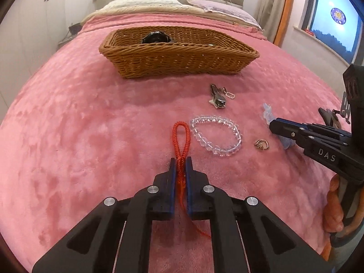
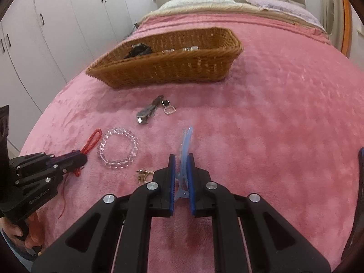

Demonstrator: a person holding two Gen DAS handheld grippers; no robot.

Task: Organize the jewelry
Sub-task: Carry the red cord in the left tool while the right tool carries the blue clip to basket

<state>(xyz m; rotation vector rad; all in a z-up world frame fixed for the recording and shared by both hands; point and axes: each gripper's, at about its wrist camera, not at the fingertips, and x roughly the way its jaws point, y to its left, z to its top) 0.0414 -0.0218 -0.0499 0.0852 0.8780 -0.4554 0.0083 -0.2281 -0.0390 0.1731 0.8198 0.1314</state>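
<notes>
My left gripper (image 1: 180, 162) is shut on a red braided cord bracelet (image 1: 181, 136) lying on the pink blanket; it also shows in the right wrist view (image 2: 92, 142). My right gripper (image 2: 181, 159) is shut on a pale blue clear hair clip (image 2: 185, 150), seen in the left wrist view (image 1: 267, 115) at that gripper's tip (image 1: 273, 125). A clear bead bracelet (image 1: 216, 135) (image 2: 118, 150), a small gold ring charm (image 1: 261, 145) (image 2: 143, 174) and a silver clip with a buckle (image 1: 218, 96) (image 2: 149, 111) lie between them.
A wicker basket (image 1: 177, 59) (image 2: 168, 68) stands farther back on the bed with a black item (image 1: 155, 38) and several small pieces (image 2: 182, 50) inside. Pillows and headboard lie beyond. White wardrobes (image 2: 45, 34) stand left, a window (image 1: 329, 22) right.
</notes>
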